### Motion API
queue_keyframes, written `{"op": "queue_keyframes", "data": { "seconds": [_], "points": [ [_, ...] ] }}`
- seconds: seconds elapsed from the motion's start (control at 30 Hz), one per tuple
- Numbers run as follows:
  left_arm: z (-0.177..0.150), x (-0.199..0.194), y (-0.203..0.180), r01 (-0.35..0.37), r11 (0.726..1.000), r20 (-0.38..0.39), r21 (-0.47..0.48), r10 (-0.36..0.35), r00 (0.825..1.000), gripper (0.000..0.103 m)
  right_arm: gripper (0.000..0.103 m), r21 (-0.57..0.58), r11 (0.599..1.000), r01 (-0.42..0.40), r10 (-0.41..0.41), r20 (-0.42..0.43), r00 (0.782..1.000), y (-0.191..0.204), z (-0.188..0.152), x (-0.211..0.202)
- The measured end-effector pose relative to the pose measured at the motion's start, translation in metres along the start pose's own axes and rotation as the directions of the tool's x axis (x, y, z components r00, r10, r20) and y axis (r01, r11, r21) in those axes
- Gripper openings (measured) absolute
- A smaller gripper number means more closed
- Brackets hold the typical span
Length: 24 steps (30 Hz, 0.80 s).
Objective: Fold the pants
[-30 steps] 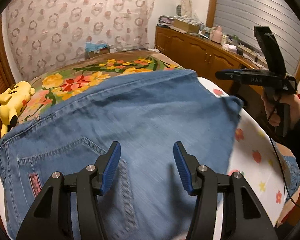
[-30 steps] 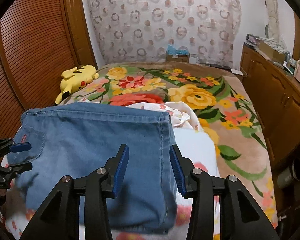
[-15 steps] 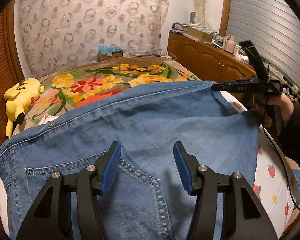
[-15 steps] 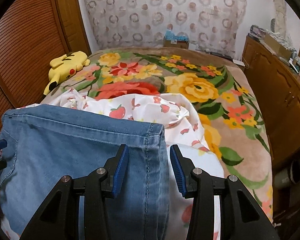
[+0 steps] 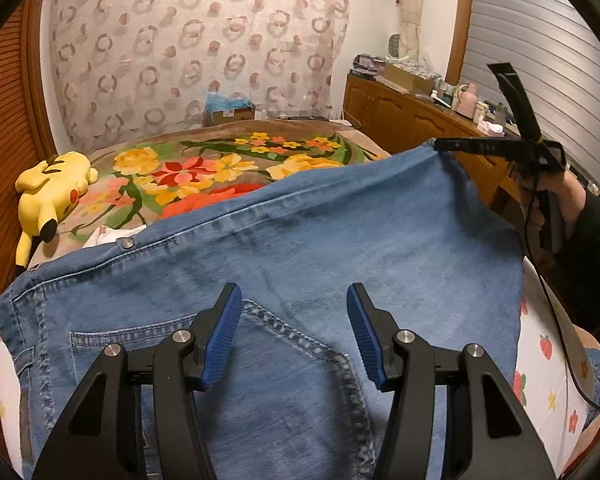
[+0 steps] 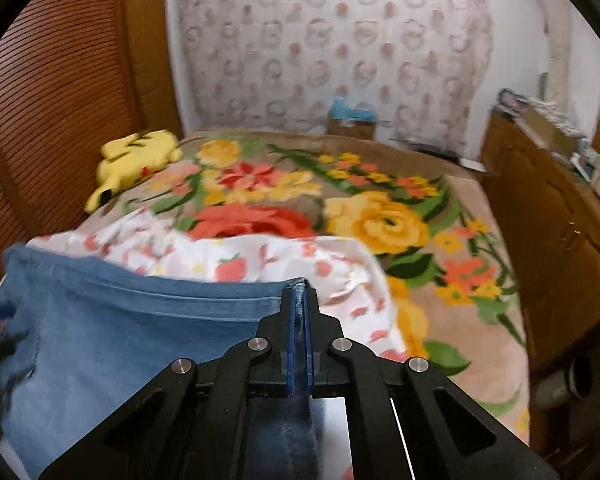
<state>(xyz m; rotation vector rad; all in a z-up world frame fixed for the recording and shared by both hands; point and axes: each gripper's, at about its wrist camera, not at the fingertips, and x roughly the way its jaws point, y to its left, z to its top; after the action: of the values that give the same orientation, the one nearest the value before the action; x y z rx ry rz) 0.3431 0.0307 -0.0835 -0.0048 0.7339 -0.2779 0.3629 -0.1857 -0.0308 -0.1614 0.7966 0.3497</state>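
Jeans (image 5: pixel 340 248) lie spread on the bed (image 6: pixel 380 216), over a white strawberry-print sheet (image 6: pixel 260 256), waistband side under the left tool, folded edge running away from it toward the right tool.

Right tool (image 6: pixel 299 300): clenched on the far corner of the jeans. Its jaws have just been closing, and denim is pinched between the 2 blue pads; a tuft of hem sticks out above the tips. In the left wrist view the same tool (image 5: pixel 444 145) holds that corner raised, with cloth hanging taut from it. A hand (image 5: pixel 548 200) in a dark sleeve grips the handle.

Left tool (image 5: pixel 295 330): released, jaws standing apart above the back pocket (image 5: pixel 220 344), pads not pressing on cloth. Nothing held.

Step in hand, as judged: securing the 2 ends of the folded edge before carrying it over for the next fold. Only 1 end is secured.

To do well:
- Left tool should take the edge ahead of it and to its left, near the rivet button (image 5: pixel 126 243), catching all layers, not only the top one.
- Keep both grips level with each other so the fold line runs straight.
- Keep light tension between the tools; slack would let the middle sag and crease.
- Risk: the right pinch is shallow at the corner and could slip under pull.

Yellow plush toy (image 5: pixel 52 188) sits well beyond the left tool, clear of the work.
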Motion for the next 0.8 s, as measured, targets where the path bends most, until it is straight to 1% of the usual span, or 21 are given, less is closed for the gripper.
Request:
{"op": "queue_keyframes", "data": {
  "seconds": [0.13,0.23,0.3,0.37,0.4,0.5,0.57,0.67,0.8],
  "points": [
    [0.002,0.0,0.002,-0.004,1.0,0.004,-0.009,0.004,1.0,0.056,0.003,-0.016,0.999,0.05,-0.051,-0.048,0.998,0.006,-0.002,0.015],
    [-0.001,0.0,0.005,-0.002,1.0,0.002,-0.017,0.002,1.0,0.056,0.003,-0.01,0.998,0.059,-0.06,-0.076,0.995,0.013,-0.008,0.015],
    [-0.001,0.001,0.006,0.001,1.0,-0.001,-0.02,-0.001,1.0,0.056,0.01,0.015,0.999,0.032,-0.031,-0.066,0.997,0.018,-0.009,0.004],
    [-0.002,0.001,0.005,0.0,1.0,-0.001,-0.016,0.0,1.0,0.056,0.02,0.023,1.0,0.016,-0.015,-0.048,0.999,0.023,-0.007,-0.011],
    [-0.003,0.0,0.004,0.0,1.0,-0.001,-0.013,0.0,1.0,0.056,0.021,0.023,1.0,0.013,-0.012,-0.04,0.999,0.024,-0.006,-0.017],
    [-0.003,-0.001,0.0,-0.014,1.0,0.004,0.006,0.014,1.0,0.056,0.023,0.034,0.999,0.003,-0.003,-0.012,1.0,0.027,-0.021,-0.049],
    [-0.003,-0.003,-0.002,-0.014,1.0,0.01,0.018,0.014,1.0,0.056,0.026,0.053,0.999,-0.004,0.004,0.005,1.0,0.028,-0.036,-0.069],
    [-0.004,-0.007,-0.007,-0.007,0.999,0.019,0.033,0.006,1.0,0.056,0.027,0.08,0.997,-0.013,0.011,0.026,1.0,0.03,-0.058,-0.097],
    [-0.005,-0.012,-0.013,0.006,0.999,0.028,0.051,-0.008,1.0,0.056,0.03,0.12,0.993,0.006,-0.01,0.037,0.999,0.03,-0.086,-0.122]
  ]
}}
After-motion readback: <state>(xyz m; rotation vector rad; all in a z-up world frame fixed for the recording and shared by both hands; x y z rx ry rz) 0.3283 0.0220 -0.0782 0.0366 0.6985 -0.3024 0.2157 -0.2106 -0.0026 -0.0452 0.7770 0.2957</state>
